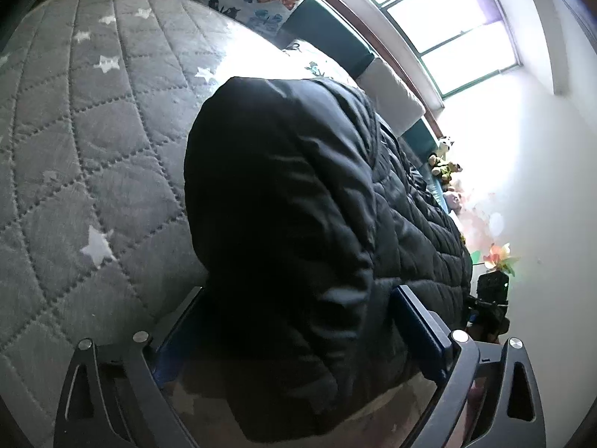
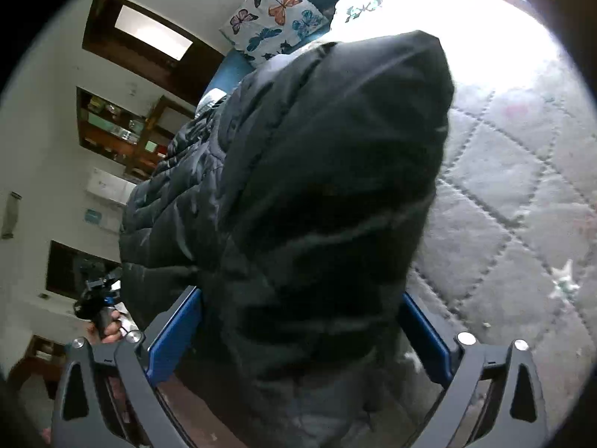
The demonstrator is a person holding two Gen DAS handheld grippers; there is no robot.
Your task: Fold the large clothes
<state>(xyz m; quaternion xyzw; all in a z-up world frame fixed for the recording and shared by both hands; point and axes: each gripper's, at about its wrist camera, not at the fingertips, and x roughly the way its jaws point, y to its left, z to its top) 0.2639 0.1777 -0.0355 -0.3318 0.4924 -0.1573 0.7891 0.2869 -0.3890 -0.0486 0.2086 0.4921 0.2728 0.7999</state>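
Handling this black quilted puffer jacket (image 1: 298, 224) should be easy on weight but awkward on shape: I judge it light, soft and springy, with a slick shell that will slide between smooth pads and puff back up after each fold. It lies spread on the grey quilted bed cover with white stars (image 1: 93, 149), its sleeves reaching toward me, one in front of each camera. The best hold, I think, is a cuff or a stitched seam, where the fabric is thinner and bunches less than the padded middle.

My left gripper (image 1: 298, 336) stands with its jaws wide apart, a dark sleeve lying between the blue pads (image 1: 418, 321); I see no pressing, so I take it as loose. My right gripper (image 2: 302, 336) is likewise spread wide around the other sleeve (image 2: 328, 186), the pads just beside the fabric, not clamped on it.

Both point slanting downward onto the bed. In the right view my other hand (image 2: 108, 326) shows at the lower left, gripping its handle. Beyond the jacket sit a white cushion printed with butterflies (image 2: 272, 15) and, in the left view, a bright window (image 1: 447, 30).
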